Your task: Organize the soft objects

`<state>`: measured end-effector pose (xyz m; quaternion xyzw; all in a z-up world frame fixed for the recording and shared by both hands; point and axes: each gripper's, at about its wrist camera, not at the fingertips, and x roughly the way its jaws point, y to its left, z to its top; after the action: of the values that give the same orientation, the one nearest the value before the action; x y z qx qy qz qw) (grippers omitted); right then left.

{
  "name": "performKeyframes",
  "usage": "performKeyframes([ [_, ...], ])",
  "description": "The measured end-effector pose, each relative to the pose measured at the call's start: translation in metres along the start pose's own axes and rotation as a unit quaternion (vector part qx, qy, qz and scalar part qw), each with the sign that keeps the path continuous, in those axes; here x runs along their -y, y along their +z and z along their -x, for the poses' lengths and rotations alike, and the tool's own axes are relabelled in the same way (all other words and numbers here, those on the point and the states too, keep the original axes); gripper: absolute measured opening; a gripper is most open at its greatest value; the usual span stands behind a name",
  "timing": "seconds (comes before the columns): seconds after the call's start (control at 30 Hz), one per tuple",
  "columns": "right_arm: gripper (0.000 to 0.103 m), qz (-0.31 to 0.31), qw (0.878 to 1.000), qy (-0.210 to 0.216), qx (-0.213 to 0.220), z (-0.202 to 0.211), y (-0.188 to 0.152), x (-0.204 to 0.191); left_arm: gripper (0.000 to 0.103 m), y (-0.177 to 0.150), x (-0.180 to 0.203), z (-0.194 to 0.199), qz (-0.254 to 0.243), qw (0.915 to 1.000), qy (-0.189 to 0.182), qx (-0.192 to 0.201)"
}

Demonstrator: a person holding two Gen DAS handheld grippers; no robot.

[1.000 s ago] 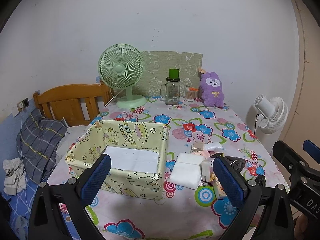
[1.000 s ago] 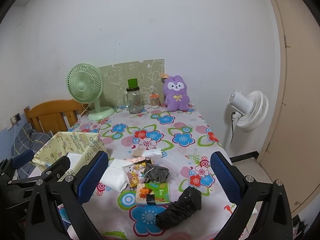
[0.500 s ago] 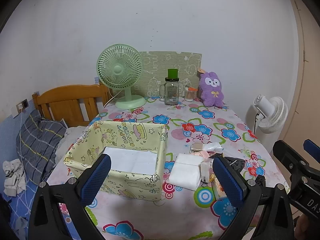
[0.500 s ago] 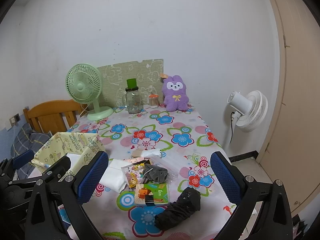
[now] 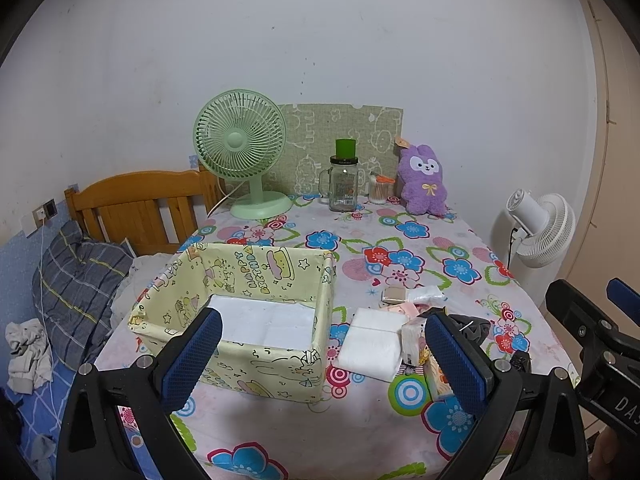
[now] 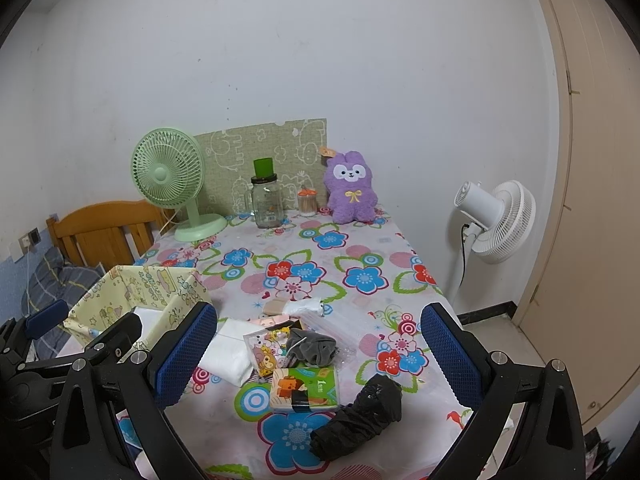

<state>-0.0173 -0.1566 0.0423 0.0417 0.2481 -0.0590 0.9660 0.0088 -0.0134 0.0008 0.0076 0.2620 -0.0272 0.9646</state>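
Observation:
A yellow cartoon-print fabric box (image 5: 256, 276) (image 6: 132, 292) stands on the flowered table, with a white folded cloth (image 5: 264, 322) inside. Right of it lie a white folded pad (image 5: 372, 346) (image 6: 228, 354), a cartoon tissue pack (image 6: 266, 352), a grey scrunchie (image 6: 314, 348), a green booklet (image 6: 308, 388) and a black bundle (image 6: 360, 412). A purple plush (image 5: 425, 180) (image 6: 352, 188) sits at the far edge. My left gripper (image 5: 320, 356) hovers open over the box's near wall. Above the small pile, my right gripper (image 6: 320, 356) is open too. Both are empty.
A green desk fan (image 5: 244, 152), a glass jar with a green lid (image 5: 343, 182) and a small cup (image 5: 378, 190) stand at the back. A white floor fan (image 6: 496, 216) is right of the table. A wooden headboard (image 5: 136, 204) and bedding (image 5: 76, 280) lie left.
Both cameras have drawn back slightly, so the box and the pile sit a little lower and farther. Nothing on the table has moved; both grippers stay open.

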Motion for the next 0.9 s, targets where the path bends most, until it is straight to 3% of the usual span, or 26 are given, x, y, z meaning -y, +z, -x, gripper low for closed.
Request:
performKeyframes([
  [0.9,0.102,-0.004,1.0,0.001,0.003,0.005,0.0,0.0,0.101,-0.003,0.008,0.005,-0.003,0.9999,-0.01,0.004],
])
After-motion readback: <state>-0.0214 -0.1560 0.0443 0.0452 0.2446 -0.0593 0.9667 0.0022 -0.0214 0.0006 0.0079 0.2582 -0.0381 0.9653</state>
